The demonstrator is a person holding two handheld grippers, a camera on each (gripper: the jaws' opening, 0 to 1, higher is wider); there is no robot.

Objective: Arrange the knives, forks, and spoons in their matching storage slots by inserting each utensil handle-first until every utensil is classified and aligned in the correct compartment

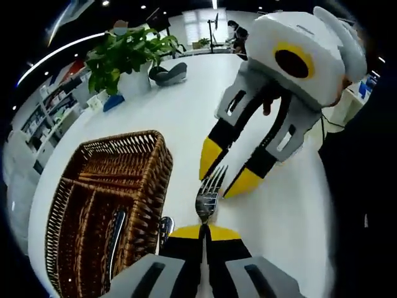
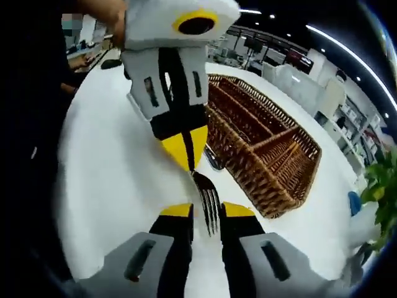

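Note:
A metal fork (image 1: 208, 194) is held in my left gripper (image 1: 203, 233), which is shut on it just below the tines. The tines point away, into the gap of my right gripper (image 1: 226, 171), which comes in from the upper right and stands open around them. In the right gripper view the fork's tines (image 2: 209, 208) lie between my right gripper's (image 2: 208, 212) spread yellow fingertips, and the left gripper (image 2: 186, 149) reaches down from above, shut on the fork. A wicker basket (image 1: 146, 180) with long compartments (image 2: 273, 155) sits beside both grippers.
One dark-handled utensil (image 1: 115, 239) lies in a basket slot. A shiny utensil (image 1: 165, 227) rests on the white table (image 1: 186, 105) against the basket's outer wall (image 2: 214, 159). A potted plant (image 1: 127, 56) stands farther back. A person's hand (image 2: 105, 12) holds the left gripper.

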